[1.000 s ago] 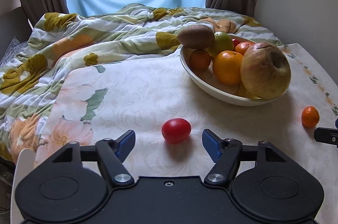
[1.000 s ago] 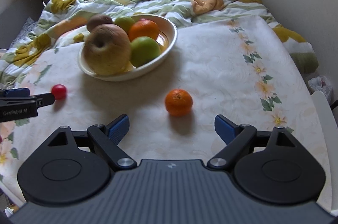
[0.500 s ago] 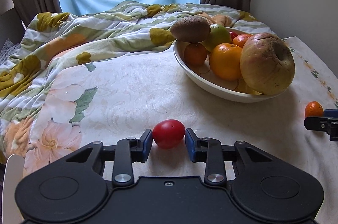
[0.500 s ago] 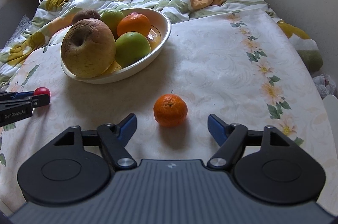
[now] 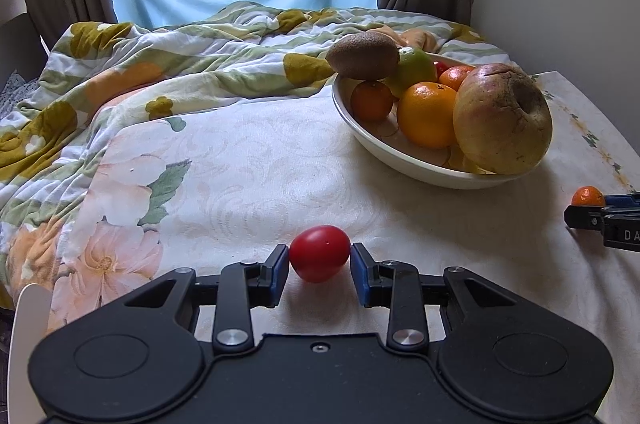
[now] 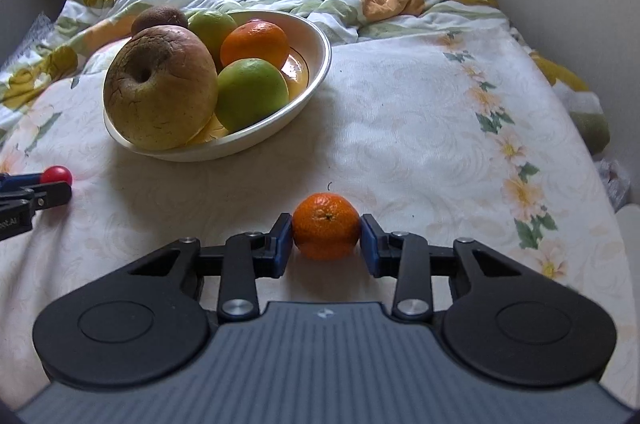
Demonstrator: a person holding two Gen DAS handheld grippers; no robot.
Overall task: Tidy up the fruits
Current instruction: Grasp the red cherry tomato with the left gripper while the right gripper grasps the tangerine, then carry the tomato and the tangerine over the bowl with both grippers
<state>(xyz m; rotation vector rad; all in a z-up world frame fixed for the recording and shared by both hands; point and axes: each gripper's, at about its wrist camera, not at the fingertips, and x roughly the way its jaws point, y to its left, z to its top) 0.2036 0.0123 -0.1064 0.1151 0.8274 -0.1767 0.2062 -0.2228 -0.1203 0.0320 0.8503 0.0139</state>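
A: Where do both claws stand?

B: The left gripper (image 5: 319,261) has its blue pads closed on the small glossy red tomato-like fruit (image 5: 319,253), which sits on the pale floral bedspread (image 5: 248,176) at six o'clock in the left wrist view; the right gripper (image 6: 326,238) has just been closing, and the little dimpled orange mandarin (image 6: 325,226) is between its pads, which look to be touching both sides; it rests at six o'clock in the right wrist view.

A: And the destination?

B: Likely the shallow cream ceramic bowl (image 6: 316,72), at ten o'clock from the mandarin and two o'clock from the red fruit; it is already crowded: a big wrinkled yellow-brown apple (image 6: 160,88), a green apple (image 6: 252,94), an orange (image 6: 255,42), a brown kiwi (image 6: 159,17).

A: How to lift well?

B: Squeeze gently, since the red fruit looks soft; raise each straight up before swinging over the rim; take turns at the bowl so the claws don't collide; set each fruit in a gap, away from the perched kiwi, which might roll.
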